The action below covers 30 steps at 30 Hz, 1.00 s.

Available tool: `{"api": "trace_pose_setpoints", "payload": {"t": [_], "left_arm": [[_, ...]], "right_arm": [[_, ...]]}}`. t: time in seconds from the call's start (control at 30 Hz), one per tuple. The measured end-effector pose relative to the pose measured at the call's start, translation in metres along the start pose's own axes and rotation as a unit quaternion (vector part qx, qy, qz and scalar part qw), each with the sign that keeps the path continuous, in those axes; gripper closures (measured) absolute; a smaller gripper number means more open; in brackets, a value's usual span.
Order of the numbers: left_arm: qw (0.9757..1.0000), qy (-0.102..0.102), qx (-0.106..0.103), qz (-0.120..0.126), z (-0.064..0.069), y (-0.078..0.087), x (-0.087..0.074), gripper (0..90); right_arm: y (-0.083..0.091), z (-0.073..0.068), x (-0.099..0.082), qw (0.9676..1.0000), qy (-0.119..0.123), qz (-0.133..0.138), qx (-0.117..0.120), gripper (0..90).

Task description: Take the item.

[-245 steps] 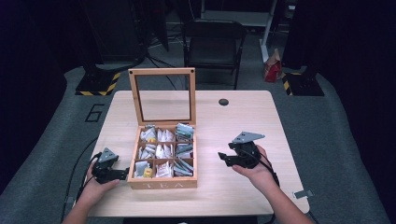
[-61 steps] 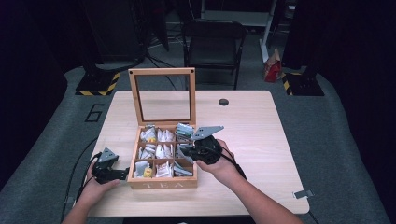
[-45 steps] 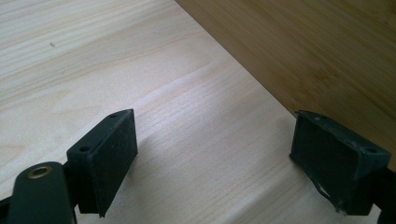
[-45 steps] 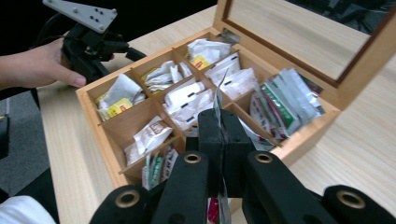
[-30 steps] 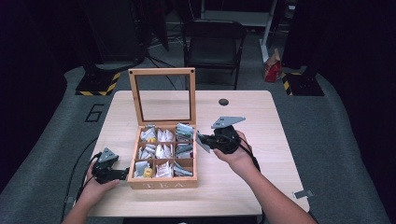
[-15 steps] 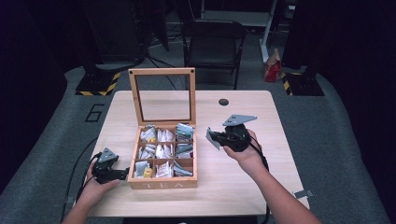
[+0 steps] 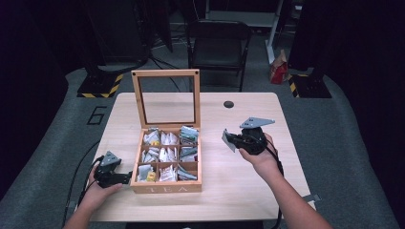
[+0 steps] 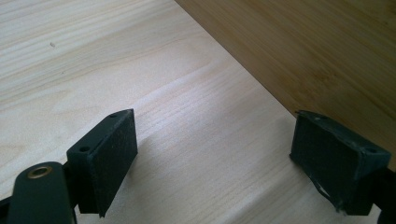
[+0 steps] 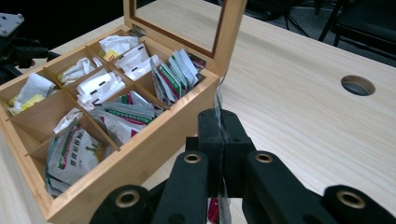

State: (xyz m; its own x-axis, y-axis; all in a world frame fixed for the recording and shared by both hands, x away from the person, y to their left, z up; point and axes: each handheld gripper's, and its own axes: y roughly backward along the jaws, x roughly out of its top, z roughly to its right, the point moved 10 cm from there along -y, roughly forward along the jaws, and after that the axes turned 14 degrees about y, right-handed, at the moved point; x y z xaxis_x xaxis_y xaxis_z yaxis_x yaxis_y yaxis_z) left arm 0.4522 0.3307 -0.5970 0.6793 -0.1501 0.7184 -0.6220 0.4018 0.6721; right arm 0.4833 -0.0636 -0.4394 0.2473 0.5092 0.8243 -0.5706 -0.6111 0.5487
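Note:
A wooden tea box stands open on the table, its glass-framed lid upright, its compartments full of tea packets. Off to the right of the box, above the table, my right gripper is shut on a thin tea packet. In the right gripper view the packet shows edge-on, pinched between the closed pads of the gripper. My left gripper rests on the table against the box's left front corner. Its jaws stand wide open and hold nothing, next to the box's wall.
A round cable hole is in the table at the back right. Bare tabletop lies right of the box and in front of it. A black chair stands beyond the far edge.
My right gripper has lifted from over the box's right compartments and moved right, carrying the tea packet. The left gripper and the box have stayed put.

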Motion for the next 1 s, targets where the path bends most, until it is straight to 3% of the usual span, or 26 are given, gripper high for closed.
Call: {"api": "trace_pose_setpoints", "payload": {"t": [0.53, 1.0], "left_arm": [[1.0, 0.0, 0.0, 0.0, 0.0, 0.0, 0.0, 14.1], [1.0, -0.001, 0.0, -0.001, 0.0, 0.0, 0.0, 14.1]], "right_arm": [[0.004, 0.016, -0.031, 0.9994, -0.018, -0.015, -0.027, 89.3], [0.001, 0.019, -0.052, 0.9987, -0.024, -0.022, -0.04, 89.3]]}}
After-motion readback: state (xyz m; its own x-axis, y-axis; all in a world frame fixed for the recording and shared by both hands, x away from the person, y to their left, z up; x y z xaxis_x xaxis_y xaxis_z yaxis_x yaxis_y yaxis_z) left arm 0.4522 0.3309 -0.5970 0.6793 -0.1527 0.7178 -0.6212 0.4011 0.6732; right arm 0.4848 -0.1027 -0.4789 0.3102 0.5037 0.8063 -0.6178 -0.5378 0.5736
